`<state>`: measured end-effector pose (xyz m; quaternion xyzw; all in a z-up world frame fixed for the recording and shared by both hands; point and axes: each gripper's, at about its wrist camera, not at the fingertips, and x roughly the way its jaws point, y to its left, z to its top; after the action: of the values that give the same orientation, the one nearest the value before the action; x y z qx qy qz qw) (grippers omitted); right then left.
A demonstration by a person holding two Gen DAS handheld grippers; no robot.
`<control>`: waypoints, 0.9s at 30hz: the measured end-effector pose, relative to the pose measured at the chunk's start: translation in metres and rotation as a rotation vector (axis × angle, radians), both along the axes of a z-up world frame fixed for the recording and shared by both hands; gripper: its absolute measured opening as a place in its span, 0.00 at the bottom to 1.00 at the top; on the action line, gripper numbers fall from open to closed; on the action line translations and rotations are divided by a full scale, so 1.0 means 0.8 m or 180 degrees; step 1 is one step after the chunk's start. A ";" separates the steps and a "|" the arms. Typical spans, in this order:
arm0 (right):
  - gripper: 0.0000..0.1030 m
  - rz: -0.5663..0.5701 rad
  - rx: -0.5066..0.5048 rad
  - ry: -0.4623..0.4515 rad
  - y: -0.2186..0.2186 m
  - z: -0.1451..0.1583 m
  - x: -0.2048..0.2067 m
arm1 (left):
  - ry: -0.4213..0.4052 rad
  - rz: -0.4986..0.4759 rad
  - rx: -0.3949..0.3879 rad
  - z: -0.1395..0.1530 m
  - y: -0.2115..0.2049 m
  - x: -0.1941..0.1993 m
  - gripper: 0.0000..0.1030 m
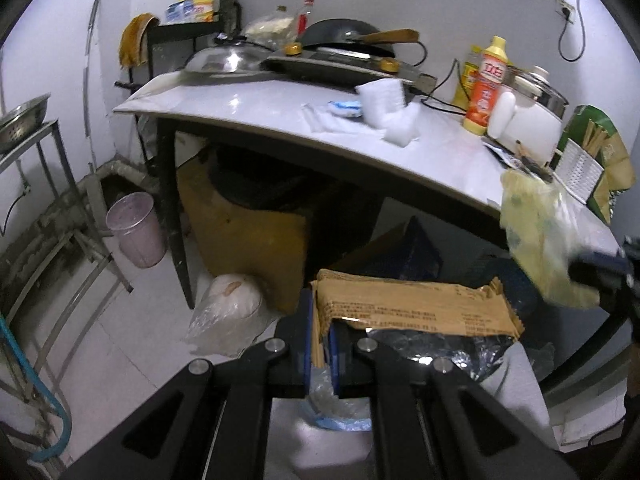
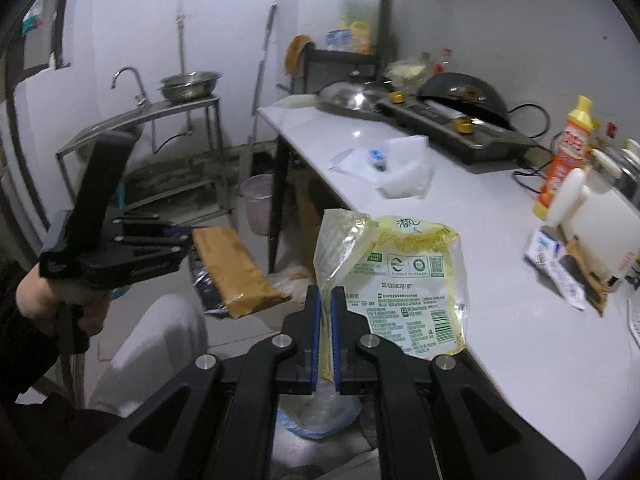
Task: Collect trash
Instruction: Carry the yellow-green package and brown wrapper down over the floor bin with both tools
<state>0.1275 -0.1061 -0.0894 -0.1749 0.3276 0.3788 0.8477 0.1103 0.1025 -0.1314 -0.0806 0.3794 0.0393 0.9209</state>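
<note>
Left gripper (image 1: 321, 322) pinches the brown wrapper (image 1: 416, 306); right gripper (image 2: 325, 320) pinches the yellow bag (image 2: 400, 276) beside the table (image 2: 520, 340).

Brown flat foil-lined snack wrapper (image 1: 412, 308), black print, silver inside, seen at 6 o'clock. Yellow-green clear plastic noodle bag (image 2: 404, 280), green labels, black barcode. Orange bottle with yellow cap (image 2: 566, 156) at 3 o'clock. White countertop (image 2: 500, 320). Pale pink bin (image 1: 136, 228).

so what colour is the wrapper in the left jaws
Tan-brown outside, printed with dark text, with a silver foil lining. The brown wrapper shows best in the left wrist view.
</note>
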 end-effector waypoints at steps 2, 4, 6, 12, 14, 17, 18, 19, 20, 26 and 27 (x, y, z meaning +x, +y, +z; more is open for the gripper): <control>0.04 0.0089 -0.0043 0.0079 0.010 -0.014 -0.005 | 0.0025 0.0047 -0.0018 -0.007 0.008 -0.002 0.06; 0.04 0.0147 -0.0075 0.0144 0.020 -0.031 -0.008 | 0.0061 0.0094 -0.0037 -0.015 0.017 -0.004 0.06; 0.04 0.0156 -0.0140 0.0220 0.028 -0.051 -0.005 | 0.0094 0.0141 -0.0058 -0.023 0.025 -0.006 0.06; 0.04 0.0169 -0.0285 0.0452 0.041 -0.100 0.003 | 0.0182 0.0252 -0.0097 -0.046 0.043 -0.009 0.06; 0.04 0.0177 -0.0316 0.0494 0.044 -0.109 0.007 | 0.0219 0.0276 -0.0118 -0.054 0.049 -0.008 0.06; 0.04 0.0175 -0.0355 0.0556 0.049 -0.123 0.015 | 0.0263 0.0307 -0.0144 -0.065 0.056 -0.005 0.06; 0.04 0.0174 -0.0366 0.0582 0.050 -0.128 0.019 | 0.0271 0.0312 -0.0141 -0.068 0.057 -0.005 0.06; 0.04 0.0174 -0.0378 0.0601 0.056 -0.132 0.025 | 0.0278 0.0316 -0.0132 -0.071 0.058 -0.005 0.06; 0.04 0.0171 -0.0393 0.0626 0.058 -0.137 0.029 | 0.0290 0.0319 -0.0132 -0.074 0.059 -0.005 0.06; 0.04 0.0155 -0.0499 0.0802 0.069 -0.179 0.049 | 0.0432 0.0310 -0.0196 -0.101 0.063 -0.001 0.06; 0.04 0.0152 -0.0514 0.0826 0.071 -0.185 0.051 | 0.0449 0.0310 -0.0208 -0.104 0.063 -0.001 0.06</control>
<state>0.1686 -0.0496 -0.2371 -0.1997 0.4596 0.3907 0.7722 0.1097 0.1531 -0.2143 -0.1259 0.4401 0.0773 0.8857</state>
